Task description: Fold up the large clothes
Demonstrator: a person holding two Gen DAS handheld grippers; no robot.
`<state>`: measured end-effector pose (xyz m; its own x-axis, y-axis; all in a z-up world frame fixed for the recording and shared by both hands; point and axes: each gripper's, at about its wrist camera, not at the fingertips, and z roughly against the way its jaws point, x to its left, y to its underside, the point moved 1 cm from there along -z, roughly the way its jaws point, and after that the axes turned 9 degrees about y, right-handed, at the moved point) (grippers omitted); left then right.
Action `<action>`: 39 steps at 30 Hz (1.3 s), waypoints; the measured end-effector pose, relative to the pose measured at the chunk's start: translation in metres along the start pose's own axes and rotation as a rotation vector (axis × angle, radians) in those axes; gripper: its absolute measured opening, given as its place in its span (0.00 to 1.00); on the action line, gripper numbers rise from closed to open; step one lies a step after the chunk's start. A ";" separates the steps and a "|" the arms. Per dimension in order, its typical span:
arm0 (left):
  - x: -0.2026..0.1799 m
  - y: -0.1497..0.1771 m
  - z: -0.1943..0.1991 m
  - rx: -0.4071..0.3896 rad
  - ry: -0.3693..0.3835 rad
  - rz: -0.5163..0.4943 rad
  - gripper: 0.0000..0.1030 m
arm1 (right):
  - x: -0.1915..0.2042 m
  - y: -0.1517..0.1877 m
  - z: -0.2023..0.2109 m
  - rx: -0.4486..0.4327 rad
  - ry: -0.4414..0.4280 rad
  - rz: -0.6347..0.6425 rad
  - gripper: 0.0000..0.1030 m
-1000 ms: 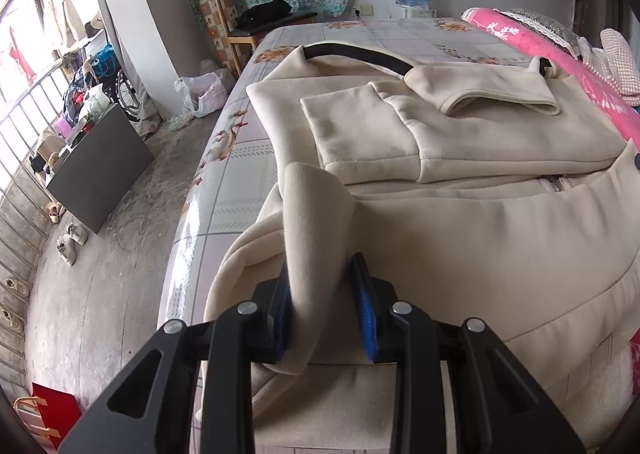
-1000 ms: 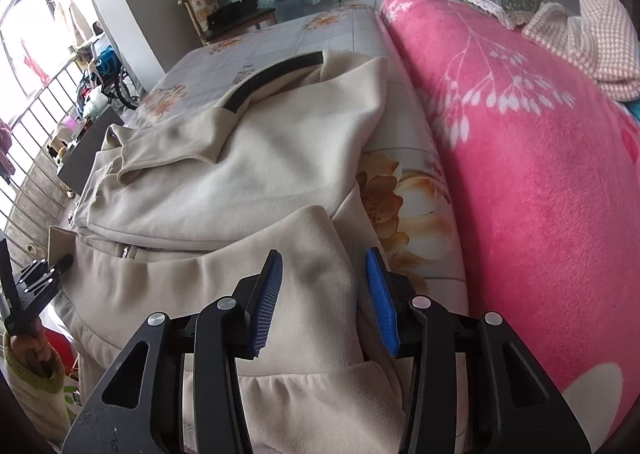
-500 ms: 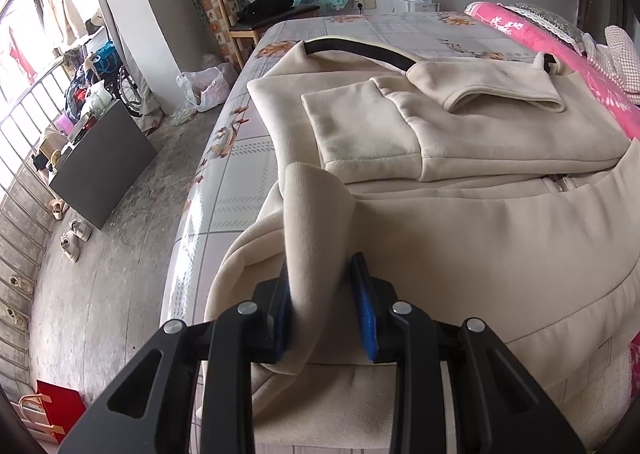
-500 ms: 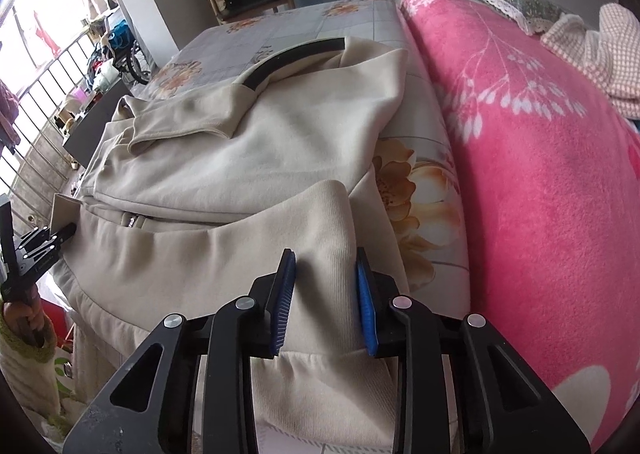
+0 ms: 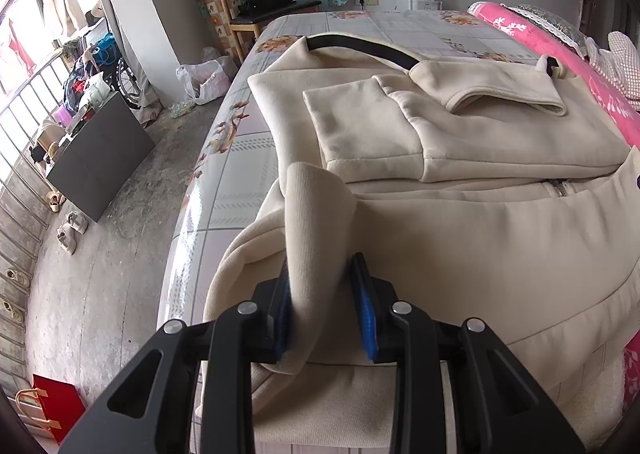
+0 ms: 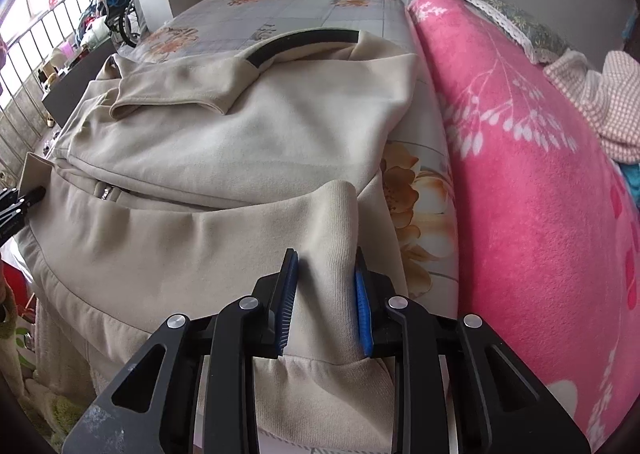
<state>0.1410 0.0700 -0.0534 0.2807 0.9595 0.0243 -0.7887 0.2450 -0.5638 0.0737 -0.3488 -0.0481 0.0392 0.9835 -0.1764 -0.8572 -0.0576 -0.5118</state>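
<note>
Cream fleece zip jacket [image 5: 472,238]: soft, thick, moderately heavy, drapes under load.
It lies on the floral-sheeted bed [image 5: 236,158]. Left hand-held gripper [image 5: 322,308] and right hand-held gripper [image 6: 325,296] each clamp a ribbed hem corner; hold there, the hem slack between them.

Left claw [image 5: 323,304] pinches the cream jacket's [image 5: 460,254] hem fold.

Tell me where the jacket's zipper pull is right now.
In the left wrist view the zipper pull sits right of centre on the cream jacket, just below the folded sleeve. In the right wrist view it lies at the left.
</note>
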 end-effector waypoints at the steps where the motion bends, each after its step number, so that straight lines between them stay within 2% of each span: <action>1: 0.000 0.000 0.000 0.000 0.001 0.001 0.26 | 0.001 0.000 -0.001 0.000 0.007 0.005 0.23; 12: 0.002 0.000 -0.001 0.001 0.006 0.005 0.26 | 0.014 -0.001 -0.001 -0.004 0.106 0.062 0.21; 22: 0.002 0.001 0.000 -0.003 0.013 0.002 0.26 | 0.022 -0.001 0.006 -0.022 0.159 0.083 0.06; 39: 0.010 0.001 0.001 -0.021 0.043 0.014 0.27 | 0.028 0.004 0.032 -0.080 0.207 0.052 0.04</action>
<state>0.1423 0.0799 -0.0524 0.2935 0.9558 -0.0184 -0.7809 0.2286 -0.5813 0.0550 -0.3159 -0.0278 0.1073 0.9232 -0.3690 -0.8176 -0.1292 -0.5611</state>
